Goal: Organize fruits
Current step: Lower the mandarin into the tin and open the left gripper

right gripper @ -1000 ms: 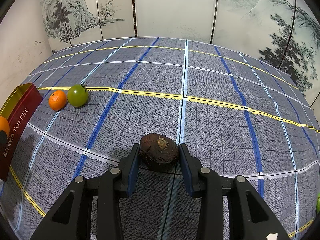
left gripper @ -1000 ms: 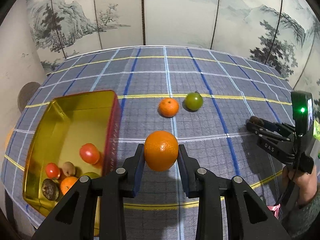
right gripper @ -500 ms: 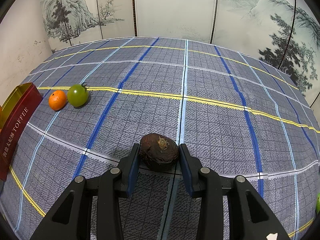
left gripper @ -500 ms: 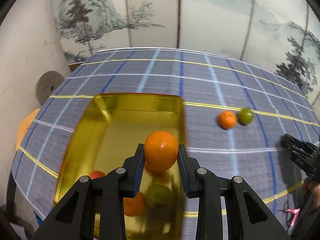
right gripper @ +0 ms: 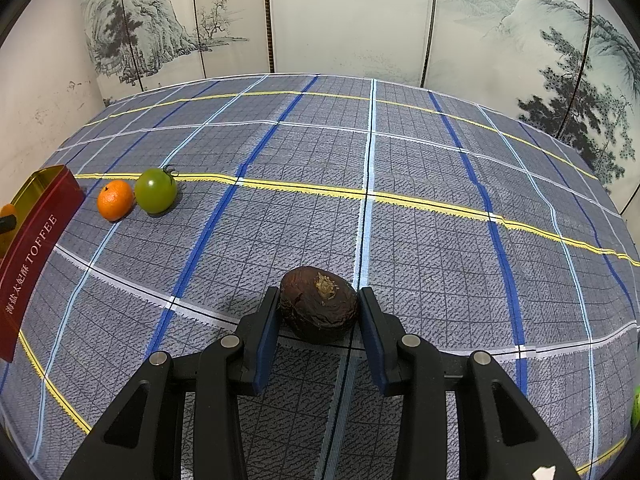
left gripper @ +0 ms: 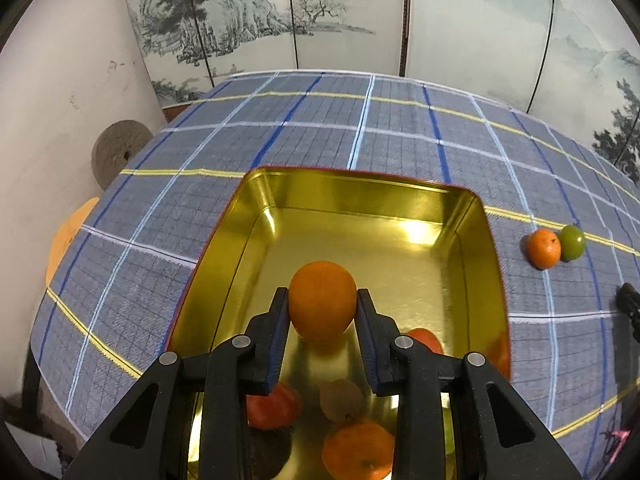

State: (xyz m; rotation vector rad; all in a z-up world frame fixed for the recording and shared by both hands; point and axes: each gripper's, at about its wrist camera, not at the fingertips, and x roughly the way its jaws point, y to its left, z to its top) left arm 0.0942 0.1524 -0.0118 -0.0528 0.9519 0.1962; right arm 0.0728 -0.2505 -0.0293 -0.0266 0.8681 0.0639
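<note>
Both pairs of jaws are clamped on fruit as we sort the desk: the left gripper [left gripper: 322,314] pinches a round bright orange [left gripper: 322,306] between its blue pads, while the right gripper [right gripper: 319,310] is closed on a wrinkled dark-brown oval fruit [right gripper: 319,303] low over the blue plaid tablecloth [right gripper: 400,152].

A second ago the orange hung over bare cloth beside the tin; now we have swung it across, and it hangs above the shiny gold floor of the red-walled rectangular toffee tin [left gripper: 360,178]. Beneath it several fruits already lie at the near end, among them a red tomato [left gripper: 272,406], a brownish fruit [left gripper: 342,398] and another orange [left gripper: 358,452].

We judge that the orange is placed for release, with only opening the left jaws remaining.

The right gripper has not stirred over that second; its brown fruit waits its turn.

Outside the tin, a small tangerine [right gripper: 115,199] and a green tomato [right gripper: 155,190] sit touching on the cloth, not yet collected.
</note>
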